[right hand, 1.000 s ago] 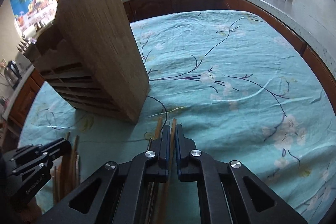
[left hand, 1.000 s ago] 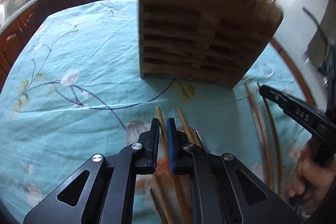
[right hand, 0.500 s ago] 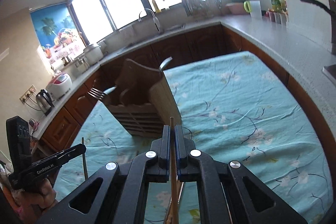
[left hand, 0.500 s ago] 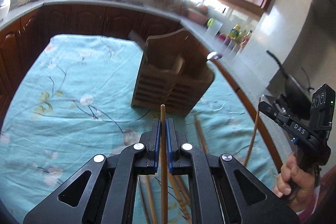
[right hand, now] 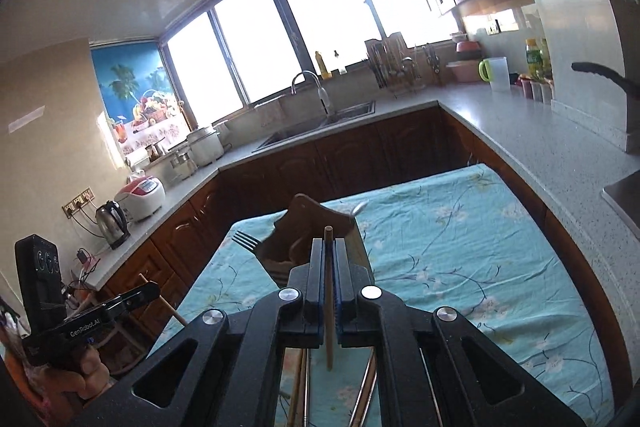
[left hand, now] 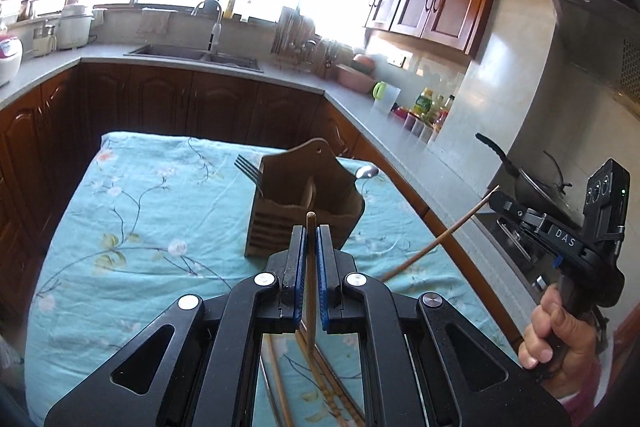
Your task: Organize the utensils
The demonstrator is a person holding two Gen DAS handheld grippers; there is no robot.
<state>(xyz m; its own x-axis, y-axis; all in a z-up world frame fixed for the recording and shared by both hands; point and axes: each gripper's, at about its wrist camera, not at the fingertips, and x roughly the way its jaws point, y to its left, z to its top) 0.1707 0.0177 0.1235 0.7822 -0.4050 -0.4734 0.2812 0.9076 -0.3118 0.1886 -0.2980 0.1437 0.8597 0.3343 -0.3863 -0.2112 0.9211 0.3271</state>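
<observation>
A wooden utensil holder [left hand: 304, 211] stands on the table, with a fork [left hand: 248, 167] at its left and a spoon [left hand: 366, 171] at its right; it also shows in the right wrist view [right hand: 308, 227]. My left gripper [left hand: 310, 231] is shut on a wooden chopstick [left hand: 310, 279], held high above the table. My right gripper [right hand: 329, 247] is shut on another wooden chopstick [right hand: 329, 307], also held high. The right gripper shows in the left wrist view [left hand: 496, 199], its chopstick [left hand: 436, 239] slanting down. Several more chopsticks [left hand: 320, 379] lie on the cloth below.
The table has a teal flowered cloth [left hand: 140, 227]. Counters with dark wood cabinets [left hand: 180, 107] surround it, with a sink [left hand: 200, 53] at the back. A wok [left hand: 532, 187] sits on the stove at right. A kettle [right hand: 112, 223] and rice cooker [right hand: 140, 197] stand at left.
Both grippers have risen from the table, each lifting one chopstick off the cloth. The holder now looks smaller and farther below.
</observation>
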